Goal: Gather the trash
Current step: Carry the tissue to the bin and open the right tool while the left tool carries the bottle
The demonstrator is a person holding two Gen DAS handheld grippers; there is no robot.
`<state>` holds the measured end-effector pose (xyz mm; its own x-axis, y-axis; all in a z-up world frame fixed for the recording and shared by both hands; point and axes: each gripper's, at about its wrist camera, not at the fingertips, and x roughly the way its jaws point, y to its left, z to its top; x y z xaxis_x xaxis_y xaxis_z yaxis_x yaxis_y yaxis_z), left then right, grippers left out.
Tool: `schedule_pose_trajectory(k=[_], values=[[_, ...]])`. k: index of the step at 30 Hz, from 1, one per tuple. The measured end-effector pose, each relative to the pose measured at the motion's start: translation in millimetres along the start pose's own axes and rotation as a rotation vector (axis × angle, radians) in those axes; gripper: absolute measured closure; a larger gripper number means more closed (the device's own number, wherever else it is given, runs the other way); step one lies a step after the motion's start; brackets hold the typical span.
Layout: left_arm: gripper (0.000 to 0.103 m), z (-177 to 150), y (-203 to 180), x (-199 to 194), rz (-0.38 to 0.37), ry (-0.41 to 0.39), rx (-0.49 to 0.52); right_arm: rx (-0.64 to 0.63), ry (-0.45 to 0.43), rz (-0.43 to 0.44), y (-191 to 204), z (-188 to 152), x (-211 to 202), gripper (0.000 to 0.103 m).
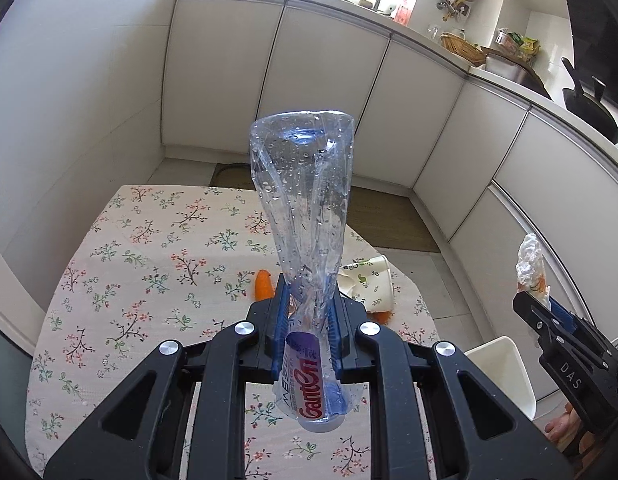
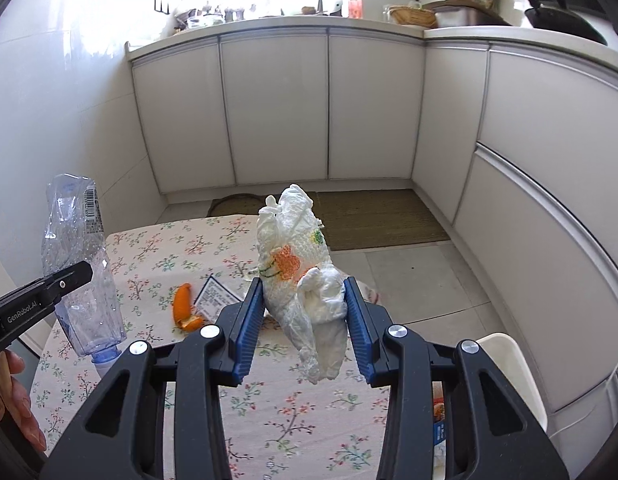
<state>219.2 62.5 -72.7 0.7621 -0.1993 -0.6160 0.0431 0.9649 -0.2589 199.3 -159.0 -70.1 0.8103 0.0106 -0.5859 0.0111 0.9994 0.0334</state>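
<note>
My left gripper (image 1: 307,312) is shut on a crushed clear plastic bottle (image 1: 305,200) and holds it above the floral table (image 1: 129,280), base pointing away and cap toward the camera. It also shows in the right wrist view (image 2: 75,256). My right gripper (image 2: 305,320) is shut on a crumpled white paper napkin (image 2: 305,272) with an orange print, held above the table's right side. The napkin also shows in the left wrist view (image 1: 531,268). An orange peel (image 2: 183,308) and a crushed paper cup (image 1: 369,280) lie on the table.
A white bin (image 2: 517,392) stands low at the right beside the table. A printed paper slip (image 2: 217,296) lies near the peel. White kitchen cabinets (image 2: 277,108) curve around behind, with a brown floor mat (image 2: 373,220) before them.
</note>
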Motion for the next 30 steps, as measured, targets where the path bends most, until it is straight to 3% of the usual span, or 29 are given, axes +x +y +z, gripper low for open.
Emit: schedule_pose_trajectory(k=[20,30], values=[[0.086,-11,-53,18,-0.069,0.019,0.065,0.070,-0.012,-0.127,-72,-6,-15,0.063],[0.086,-23,-90,29,-0.110,0.044,0.118,0.118,0.035,-0.231,-124,-19,-12,0.062]])
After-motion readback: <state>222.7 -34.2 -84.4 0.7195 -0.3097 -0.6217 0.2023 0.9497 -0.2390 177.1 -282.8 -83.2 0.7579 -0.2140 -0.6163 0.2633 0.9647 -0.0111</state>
